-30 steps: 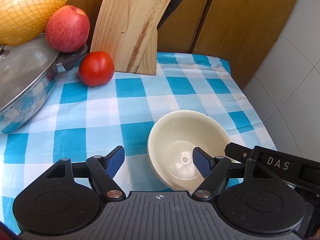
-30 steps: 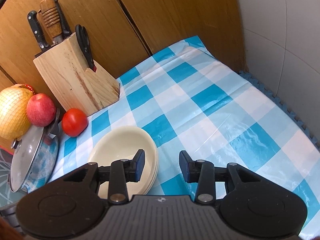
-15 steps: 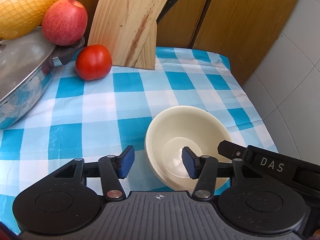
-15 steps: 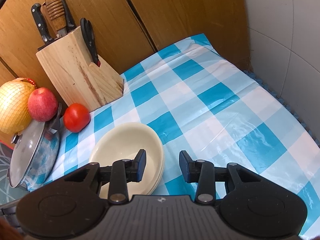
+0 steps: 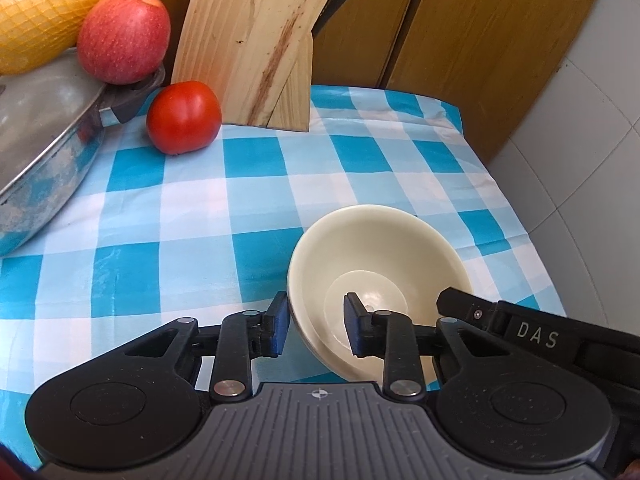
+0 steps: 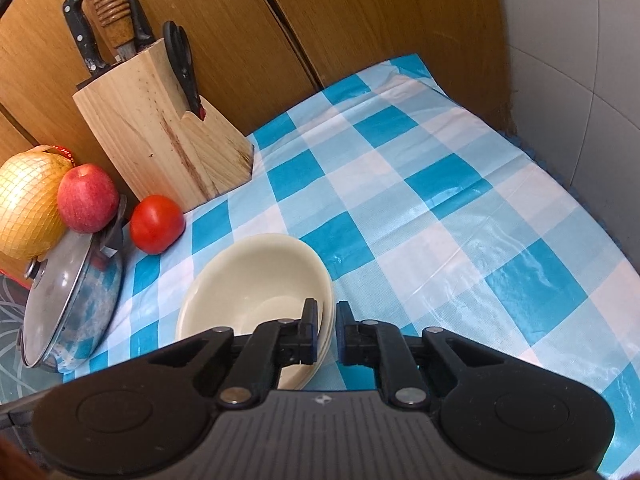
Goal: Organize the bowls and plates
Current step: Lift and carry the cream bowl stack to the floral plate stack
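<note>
A stack of cream bowls (image 5: 380, 248) sits on the blue-and-white checked tablecloth (image 5: 192, 232). My left gripper (image 5: 316, 320) straddles the stack's near left rim. Its jaws are closing: the left pad (image 5: 280, 322) is against the outer wall and the right pad (image 5: 354, 326) is inside the top bowl, with a gap still showing. In the right wrist view the cream bowls (image 6: 256, 276) lie at lower left. My right gripper (image 6: 329, 328) is shut on their right rim, one pad inside and one outside. Its black side bar lettered DAS (image 5: 536, 336) reaches the bowl in the left wrist view.
A wooden knife block (image 6: 164, 128) with knives and scissors stands at the back by wooden panels. A tomato (image 6: 156, 224), an apple (image 6: 86, 198), a netted yellow fruit (image 6: 24, 204) and a lidded steel pot (image 6: 68, 300) crowd the left. A tiled wall (image 6: 580, 60) bounds the right.
The left jaws have narrowed from wide open to straddling the bowl's rim. The right jaws have come together on the opposite rim. Both hands stayed nearly in place.
</note>
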Demonstrator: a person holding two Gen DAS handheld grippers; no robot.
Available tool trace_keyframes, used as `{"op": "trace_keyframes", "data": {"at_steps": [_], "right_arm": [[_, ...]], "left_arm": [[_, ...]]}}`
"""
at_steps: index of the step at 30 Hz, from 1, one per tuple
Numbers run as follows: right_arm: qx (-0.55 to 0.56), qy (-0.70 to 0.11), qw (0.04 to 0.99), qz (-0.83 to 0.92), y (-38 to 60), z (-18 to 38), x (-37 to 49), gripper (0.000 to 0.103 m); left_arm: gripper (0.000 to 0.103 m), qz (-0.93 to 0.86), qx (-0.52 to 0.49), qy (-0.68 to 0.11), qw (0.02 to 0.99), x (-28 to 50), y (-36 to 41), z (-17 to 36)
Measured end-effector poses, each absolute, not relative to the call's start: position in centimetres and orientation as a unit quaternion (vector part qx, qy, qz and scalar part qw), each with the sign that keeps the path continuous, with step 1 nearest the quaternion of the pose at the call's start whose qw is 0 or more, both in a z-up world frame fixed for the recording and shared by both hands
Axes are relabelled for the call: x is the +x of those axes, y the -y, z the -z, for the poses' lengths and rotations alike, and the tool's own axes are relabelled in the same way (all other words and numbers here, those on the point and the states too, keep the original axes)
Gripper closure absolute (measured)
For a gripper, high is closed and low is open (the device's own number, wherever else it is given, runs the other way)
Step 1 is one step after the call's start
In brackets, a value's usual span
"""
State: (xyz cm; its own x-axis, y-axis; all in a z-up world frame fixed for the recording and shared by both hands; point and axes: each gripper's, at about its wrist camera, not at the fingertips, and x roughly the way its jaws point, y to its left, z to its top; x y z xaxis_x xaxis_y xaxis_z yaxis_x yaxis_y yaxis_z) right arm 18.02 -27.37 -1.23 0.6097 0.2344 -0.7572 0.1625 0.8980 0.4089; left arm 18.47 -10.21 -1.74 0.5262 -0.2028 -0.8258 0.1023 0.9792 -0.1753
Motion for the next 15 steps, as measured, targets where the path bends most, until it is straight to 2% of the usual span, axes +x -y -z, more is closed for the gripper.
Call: {"op": "trace_keyframes", "data": {"at_steps": [15], "right_arm": [[0.221, -0.417, 0.881, -0.029, 27.6, -0.6, 16.9, 0.092]], "left_arm": [[0.066, 0.09, -0.049, -0.455, 0.885, 17.6, 10.3, 0.1]]}}
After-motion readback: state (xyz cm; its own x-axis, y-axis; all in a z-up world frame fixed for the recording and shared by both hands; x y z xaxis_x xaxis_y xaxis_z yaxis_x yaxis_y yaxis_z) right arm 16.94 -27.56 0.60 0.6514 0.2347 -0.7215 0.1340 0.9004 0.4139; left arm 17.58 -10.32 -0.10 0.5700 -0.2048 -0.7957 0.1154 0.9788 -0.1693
